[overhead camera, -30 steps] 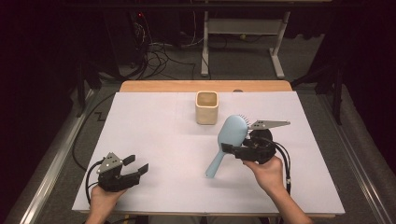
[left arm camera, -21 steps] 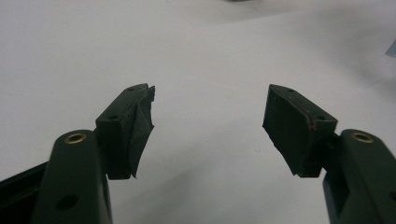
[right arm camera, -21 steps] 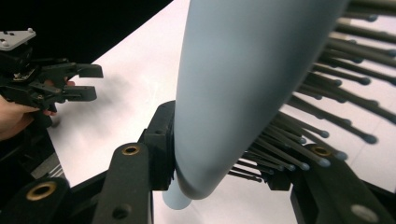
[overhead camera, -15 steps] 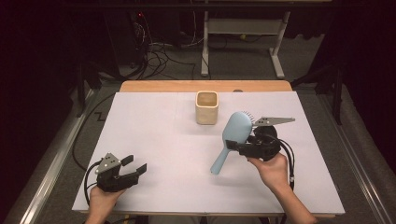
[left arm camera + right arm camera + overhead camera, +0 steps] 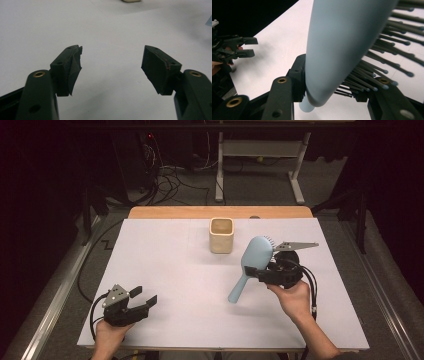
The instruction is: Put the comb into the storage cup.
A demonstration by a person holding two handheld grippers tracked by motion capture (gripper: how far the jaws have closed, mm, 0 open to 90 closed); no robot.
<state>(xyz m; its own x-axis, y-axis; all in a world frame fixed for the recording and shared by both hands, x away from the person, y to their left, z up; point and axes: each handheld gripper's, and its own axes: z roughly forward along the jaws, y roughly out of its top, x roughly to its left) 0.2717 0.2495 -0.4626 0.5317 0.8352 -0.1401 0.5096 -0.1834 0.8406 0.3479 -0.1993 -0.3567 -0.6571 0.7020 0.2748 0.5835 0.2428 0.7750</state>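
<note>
Right tongs (image 5: 258,273) are clamped on the blue hairbrush (image 5: 252,262) at the base of its head, holding it clear of the white worktop (image 5: 170,255), handle angled down. Left tongs (image 5: 143,296) sit spread and empty near the front edge. So the pickup's done; my guess is dropping it into the beige cup (image 5: 221,235) nearby is what's left.

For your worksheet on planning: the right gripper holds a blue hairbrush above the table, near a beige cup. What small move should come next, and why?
Probably carry the hairbrush toward the beige cup, handle end lowered. The right gripper is clamped at the neck, the brush is tilted in the air, and the cup stands open and upright nearby.
</note>
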